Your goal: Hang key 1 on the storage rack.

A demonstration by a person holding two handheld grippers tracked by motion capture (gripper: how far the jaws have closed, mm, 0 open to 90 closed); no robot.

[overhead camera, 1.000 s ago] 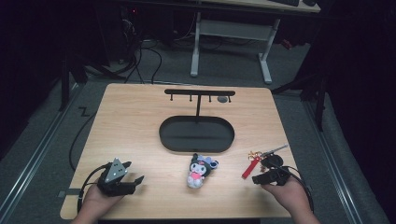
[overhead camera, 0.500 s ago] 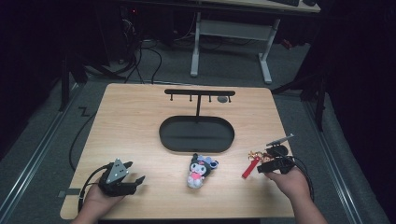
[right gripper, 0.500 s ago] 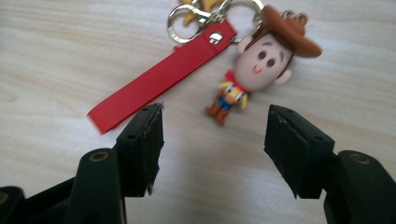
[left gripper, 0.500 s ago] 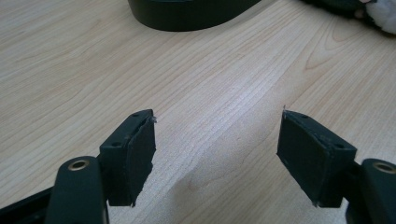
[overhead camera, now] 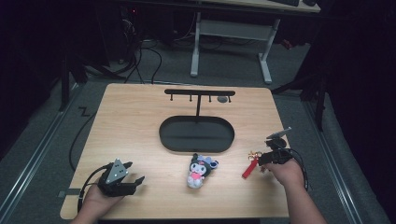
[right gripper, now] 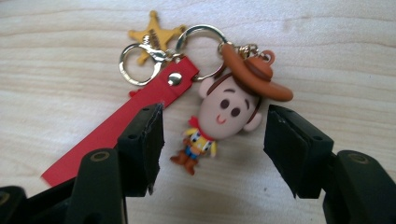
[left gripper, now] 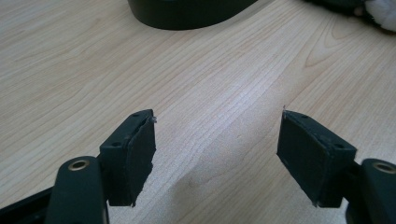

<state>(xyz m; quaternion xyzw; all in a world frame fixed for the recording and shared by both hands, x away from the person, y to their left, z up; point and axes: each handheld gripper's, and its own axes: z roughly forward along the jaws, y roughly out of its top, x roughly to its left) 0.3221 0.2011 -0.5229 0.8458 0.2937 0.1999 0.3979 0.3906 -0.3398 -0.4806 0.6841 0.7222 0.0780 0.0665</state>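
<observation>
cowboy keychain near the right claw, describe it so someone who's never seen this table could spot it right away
Start at the black oval tray in the middle of the wooden table, then look toward the table's right edge. The cowboy keychain lies flat there, its figure between the jaws of the open right claw. Unlike the plush toy below the tray, it is a small brown-hatted figure on rings with a red strap and gold star.

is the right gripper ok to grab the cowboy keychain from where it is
Probably yes. The right gripper has its jaws open on either side of the cowboy keychain, which lies flat on the table. Nothing sits between them; only the red strap runs under one jaw.
</observation>
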